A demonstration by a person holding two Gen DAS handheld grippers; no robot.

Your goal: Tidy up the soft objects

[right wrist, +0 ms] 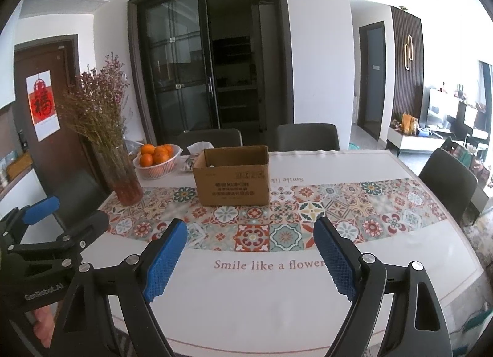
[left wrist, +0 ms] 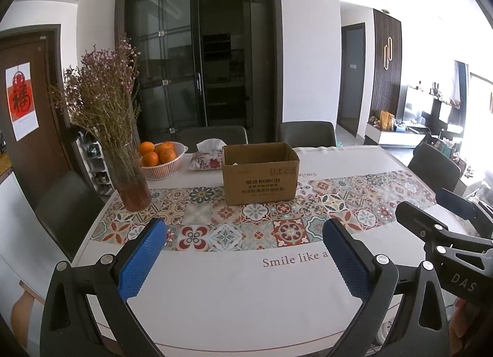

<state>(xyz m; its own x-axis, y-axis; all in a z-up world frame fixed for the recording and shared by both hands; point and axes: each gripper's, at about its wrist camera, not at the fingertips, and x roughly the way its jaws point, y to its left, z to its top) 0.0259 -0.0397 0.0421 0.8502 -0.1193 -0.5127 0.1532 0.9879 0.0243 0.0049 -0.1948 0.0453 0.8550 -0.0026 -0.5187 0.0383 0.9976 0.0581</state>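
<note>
Cardboard box (right wrist: 234,176) ahead; both grippers tilt down, jaws spread, empty.

Box at the middle of the tabletop (right wrist: 369,264).
Cardboard box (right wrist: 232,176) stands mid-tabletop; vase (right wrist: 121,172) left of it, fruit basket (right wrist: 157,161) and tissue pack (left wrist: 207,156) behind-left.

The box (right wrist: 232,176) is made of plain brown cardboard, matt. The desk (right wrist: 277,295) is covered by a smooth printed cloth. The vase (left wrist: 131,176) is of clear glass, the basket (left wrist: 161,169) of white plastic.
</note>
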